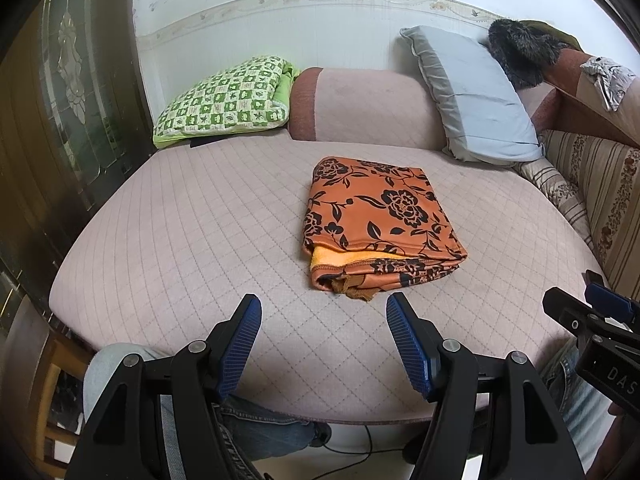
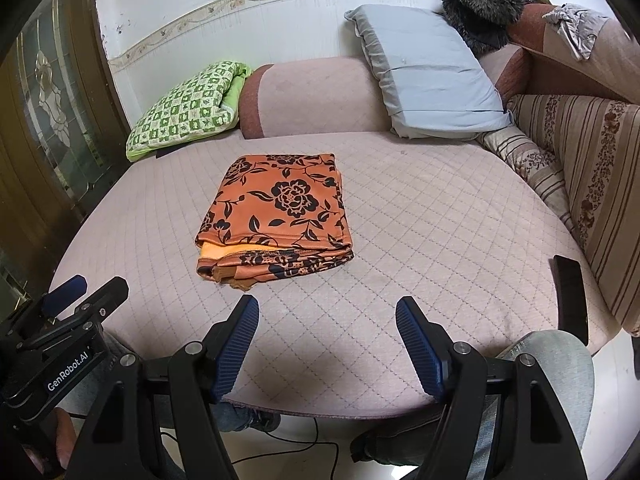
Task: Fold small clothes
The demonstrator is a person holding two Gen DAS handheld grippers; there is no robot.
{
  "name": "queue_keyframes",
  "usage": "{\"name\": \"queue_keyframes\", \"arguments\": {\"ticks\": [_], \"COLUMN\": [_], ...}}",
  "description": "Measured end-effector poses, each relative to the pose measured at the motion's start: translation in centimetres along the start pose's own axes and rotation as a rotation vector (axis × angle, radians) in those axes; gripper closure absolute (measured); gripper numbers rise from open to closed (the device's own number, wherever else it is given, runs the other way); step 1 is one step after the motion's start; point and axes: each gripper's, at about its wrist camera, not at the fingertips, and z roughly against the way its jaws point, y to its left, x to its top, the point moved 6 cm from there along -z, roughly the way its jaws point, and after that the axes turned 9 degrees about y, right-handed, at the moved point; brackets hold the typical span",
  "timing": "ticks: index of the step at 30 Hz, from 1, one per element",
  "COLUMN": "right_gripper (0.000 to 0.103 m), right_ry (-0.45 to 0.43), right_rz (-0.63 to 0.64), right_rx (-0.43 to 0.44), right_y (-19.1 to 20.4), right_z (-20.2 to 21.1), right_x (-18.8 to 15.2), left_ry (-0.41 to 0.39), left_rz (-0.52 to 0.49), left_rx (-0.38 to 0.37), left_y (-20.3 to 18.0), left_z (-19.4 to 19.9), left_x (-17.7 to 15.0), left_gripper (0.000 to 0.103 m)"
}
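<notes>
Neatly folded orange floral cloth (image 1: 380,224) lies on quilted sofa seat (image 1: 180,220).

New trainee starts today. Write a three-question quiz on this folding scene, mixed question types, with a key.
1. True or false: the orange flowered cloth lies folded on the pink quilted cover.
2. What does the left gripper hold? A) the cloth B) nothing C) a pillow
3. Fill in: the green checked cushion lies to the ___ of the grey pillow in both views.

Key: 1 true; 2 B; 3 left. The right gripper is open too.
</notes>
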Motion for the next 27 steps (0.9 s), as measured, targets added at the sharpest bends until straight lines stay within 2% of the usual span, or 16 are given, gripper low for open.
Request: {"name": "queue_keyframes", "arguments": {"ticks": [27], "right_gripper": [0.03], "right_ry": [0.001], "right_rz": [-0.008], "right_rx": [-0.015], "right_y": [0.04], "right_z": [0.22], "right_x": [-0.5], "left_ry": [0.005], "left_rz": [-0.016], "left_rx": [0.001], "left_y": [-0.43], "left_z": [0.17], "left_x": [-0.28], "left_gripper": [0.038]}}
